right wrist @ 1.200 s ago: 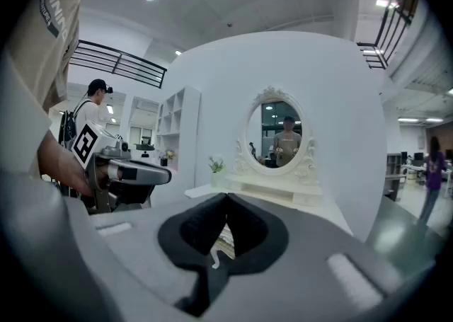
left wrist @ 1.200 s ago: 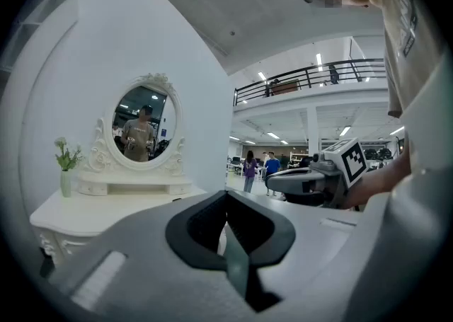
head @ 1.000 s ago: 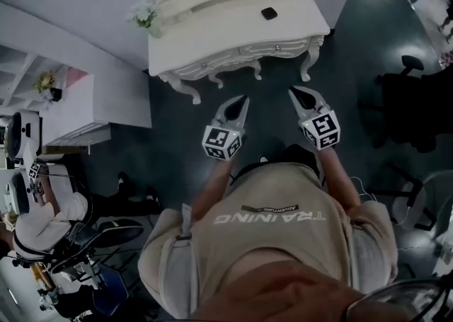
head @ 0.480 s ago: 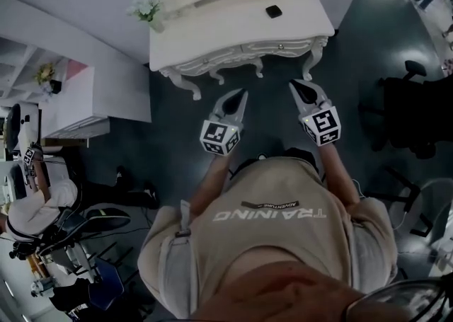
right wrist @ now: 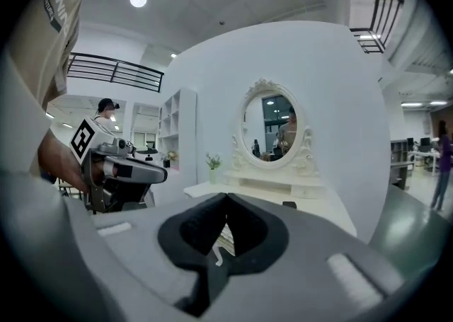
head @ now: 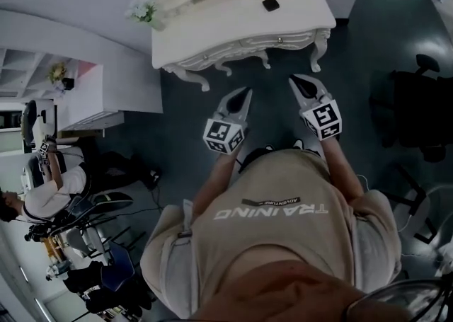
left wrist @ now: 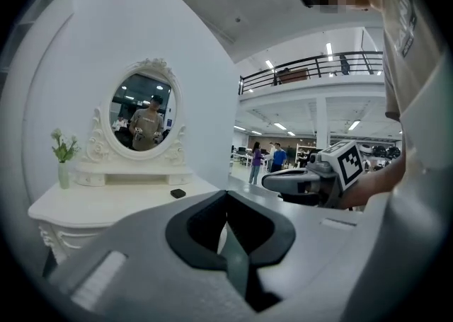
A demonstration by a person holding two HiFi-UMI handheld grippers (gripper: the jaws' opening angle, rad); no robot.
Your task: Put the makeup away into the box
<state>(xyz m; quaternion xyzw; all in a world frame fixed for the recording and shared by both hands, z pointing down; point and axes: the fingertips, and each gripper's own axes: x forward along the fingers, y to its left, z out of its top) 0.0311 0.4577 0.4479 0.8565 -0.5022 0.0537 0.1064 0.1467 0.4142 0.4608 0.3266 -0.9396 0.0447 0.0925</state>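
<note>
While the person stands on the dark floor (head: 177, 144) a short way from a white carved counter (head: 233, 30), both grippers are held out in front of the chest, side by side and apart, their tips aimed toward the counter's front edge. The left gripper (head: 245, 93) has its jaws pressed together, the dark pads meeting at the tip with nothing between them. The right gripper (head: 294, 81) likewise has its jaws pressed together and empty. Neither touches the counter. On the counter top lies a small dark case (head: 270, 4), flat, toward the right part of the top in the head view and well apart from both grippers; it is too small to tell what kind of makeup it is. At the back of the counter stands an oval mirror (left wrist: 145, 112) in an ornate white frame, with the person's reflection in it. A little vase of flowers (head: 145, 12) sits at the counter's left corner. Left of the counter is a white shelf unit (head: 85, 94), and farther left a seated person (head: 49, 197) among chairs. A black office chair (head: 417, 101) stands on the right
</note>
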